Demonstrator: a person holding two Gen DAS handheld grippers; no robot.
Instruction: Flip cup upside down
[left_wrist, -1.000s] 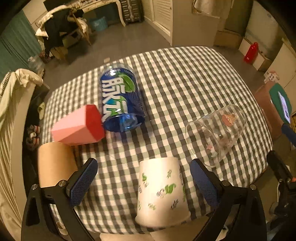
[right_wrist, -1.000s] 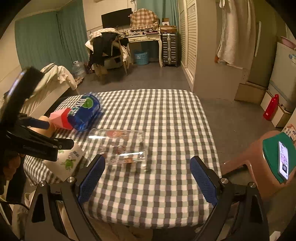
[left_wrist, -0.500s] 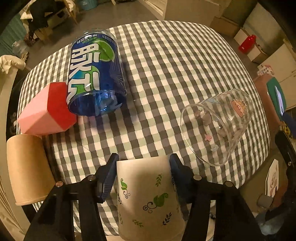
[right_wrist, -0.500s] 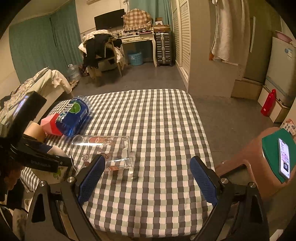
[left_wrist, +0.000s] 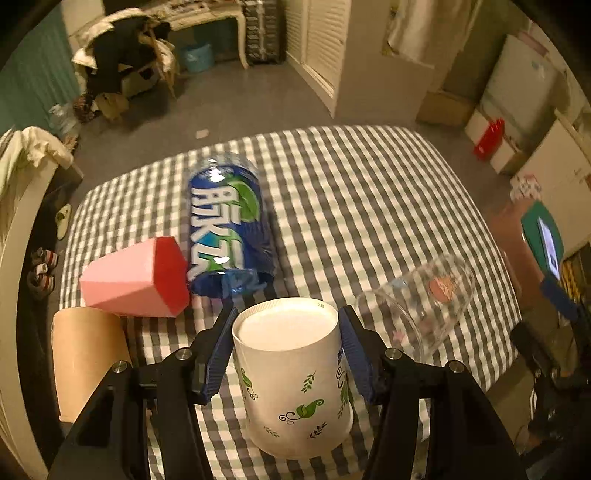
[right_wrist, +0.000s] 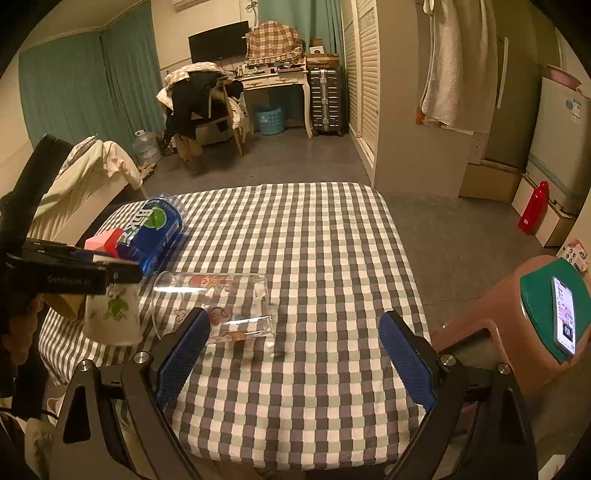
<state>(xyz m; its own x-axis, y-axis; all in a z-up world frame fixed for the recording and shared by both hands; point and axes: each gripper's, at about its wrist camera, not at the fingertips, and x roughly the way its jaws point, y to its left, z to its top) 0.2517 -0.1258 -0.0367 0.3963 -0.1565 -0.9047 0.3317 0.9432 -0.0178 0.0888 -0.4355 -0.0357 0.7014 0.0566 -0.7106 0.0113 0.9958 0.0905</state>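
A white paper cup with green leaf prints (left_wrist: 295, 384) is held bottom-up in my left gripper (left_wrist: 286, 354), whose blue pads press on both its sides near the closed base. The cup stands mouth-down at the near edge of the checked table (left_wrist: 369, 206). It also shows in the right wrist view (right_wrist: 112, 314), under the left gripper. My right gripper (right_wrist: 293, 360) is open and empty above the table's near side, with a clear plastic cup (right_wrist: 214, 302) lying on its side just ahead of the left finger.
A blue transparent can-shaped cup (left_wrist: 225, 225), a pink and red cup (left_wrist: 136, 284) and a brown paper cup (left_wrist: 88, 362) lie on their sides at the left. The clear cup (left_wrist: 417, 306) lies to the right. A brown stool with a phone (right_wrist: 561, 314) stands right of the table.
My left gripper closed on the white paper cup and tilted it so its closed base now faces up and toward the camera. The right gripper drew back a little.
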